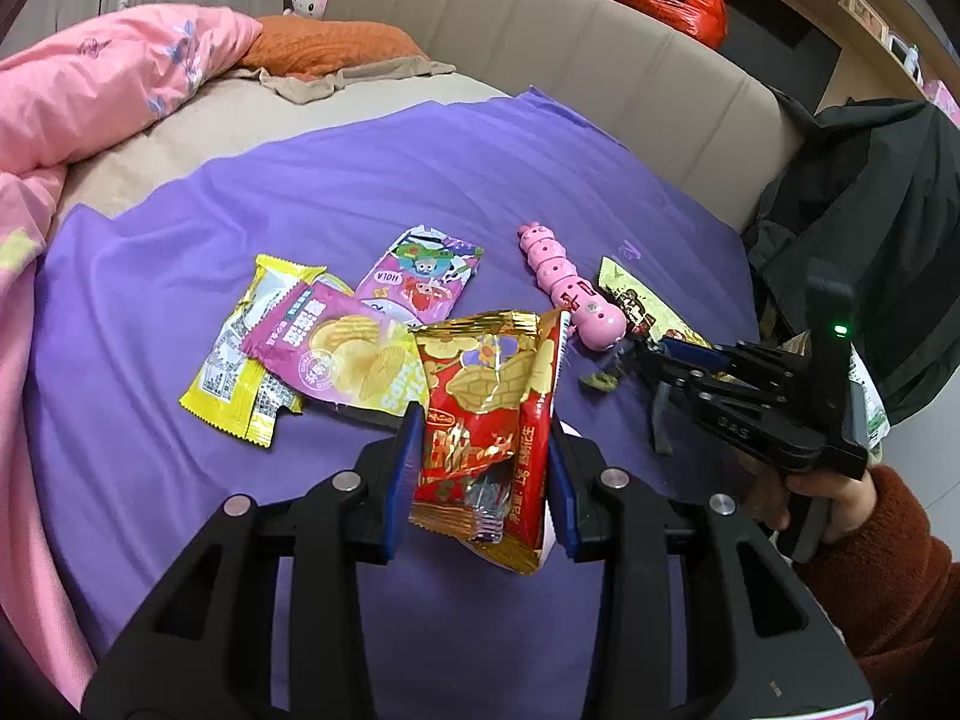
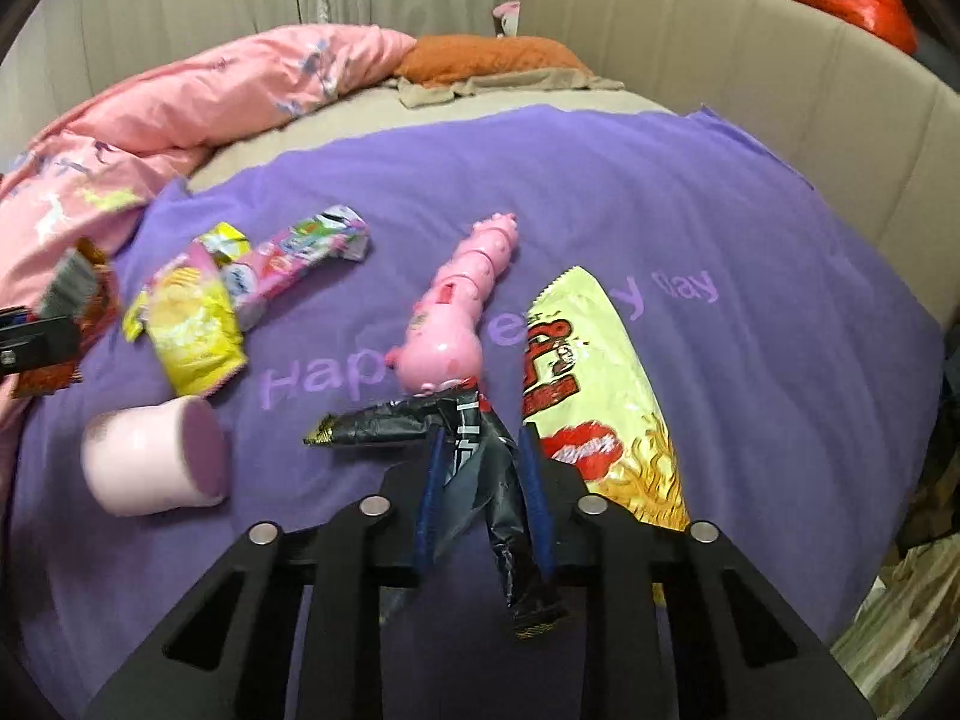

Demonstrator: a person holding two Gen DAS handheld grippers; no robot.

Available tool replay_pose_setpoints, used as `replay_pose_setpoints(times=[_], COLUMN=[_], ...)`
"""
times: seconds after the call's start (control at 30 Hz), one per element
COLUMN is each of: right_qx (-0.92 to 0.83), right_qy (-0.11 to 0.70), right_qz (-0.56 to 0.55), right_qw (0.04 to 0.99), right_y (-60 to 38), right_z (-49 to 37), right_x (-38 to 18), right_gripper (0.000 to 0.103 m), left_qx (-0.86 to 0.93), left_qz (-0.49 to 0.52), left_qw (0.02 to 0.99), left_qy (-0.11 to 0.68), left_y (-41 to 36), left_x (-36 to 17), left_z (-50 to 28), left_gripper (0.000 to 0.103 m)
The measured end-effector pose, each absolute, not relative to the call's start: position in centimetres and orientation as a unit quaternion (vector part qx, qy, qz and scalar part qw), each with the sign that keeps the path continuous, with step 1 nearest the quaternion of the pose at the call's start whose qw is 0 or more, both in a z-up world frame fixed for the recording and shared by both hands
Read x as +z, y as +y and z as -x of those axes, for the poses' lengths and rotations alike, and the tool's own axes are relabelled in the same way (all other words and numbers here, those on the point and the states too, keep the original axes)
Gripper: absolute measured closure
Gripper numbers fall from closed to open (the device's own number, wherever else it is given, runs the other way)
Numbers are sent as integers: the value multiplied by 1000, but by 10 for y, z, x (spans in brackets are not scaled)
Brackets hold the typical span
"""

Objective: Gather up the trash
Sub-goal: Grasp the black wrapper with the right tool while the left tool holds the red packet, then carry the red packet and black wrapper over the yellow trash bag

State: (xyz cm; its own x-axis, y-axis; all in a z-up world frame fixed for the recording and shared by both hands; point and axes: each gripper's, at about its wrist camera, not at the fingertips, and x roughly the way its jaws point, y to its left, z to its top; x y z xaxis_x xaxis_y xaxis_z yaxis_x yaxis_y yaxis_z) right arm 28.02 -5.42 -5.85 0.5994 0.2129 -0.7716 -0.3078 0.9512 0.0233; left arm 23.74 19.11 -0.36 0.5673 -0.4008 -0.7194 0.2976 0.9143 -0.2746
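1. The left tool (image 1: 483,468) is clamped on a red-and-gold snack wrapper (image 1: 489,420), its blue pads pressing both sides; the wrapper stands up between the fingers above a purple sheet (image 1: 360,192) spread over the bed.
2. The right tool (image 2: 483,492) is closed on a crumpled black wrapper (image 2: 480,462), which hangs between its pads, one end trailing left over the sheet and the other drooping toward the camera.
3. Beyond the left tool's catch, more trash lies flat on the sheet: a yellow wrapper (image 1: 240,354), a pink chip packet (image 1: 342,354) overlapping it, and a pink cartoon packet (image 1: 420,276) behind both.
4. Just right of the black wrapper, a long yellow snack bag (image 2: 600,372) lies touching a pink caterpillar toy (image 2: 456,312), whose head sits just past the right tool's tips.
5. A pink cup (image 2: 156,456) lies on its side left of the right tool, well apart from it.
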Motion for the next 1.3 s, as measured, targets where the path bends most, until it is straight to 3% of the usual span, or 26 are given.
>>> replay_pose_setpoints(times=[0.57, 0.93, 1.3], right_qx=[138, 64, -39], right_qy=[346, 283, 253], right_qz=[22, 1, -49], right_qw=[928, 957, 965], right_y=[-118, -232, -360], right_z=[-194, -126, -56], right_x=[23, 67, 63], right_gripper=[80, 80, 80], left_qx=[-232, -321, -417], left_qz=[-3, -33, -52], left_qw=[898, 880, 834], left_qy=[374, 348, 358], left_y=[111, -21, -153], left_x=[45, 79, 74], left_z=[-215, -192, -168], left_gripper=[68, 68, 68])
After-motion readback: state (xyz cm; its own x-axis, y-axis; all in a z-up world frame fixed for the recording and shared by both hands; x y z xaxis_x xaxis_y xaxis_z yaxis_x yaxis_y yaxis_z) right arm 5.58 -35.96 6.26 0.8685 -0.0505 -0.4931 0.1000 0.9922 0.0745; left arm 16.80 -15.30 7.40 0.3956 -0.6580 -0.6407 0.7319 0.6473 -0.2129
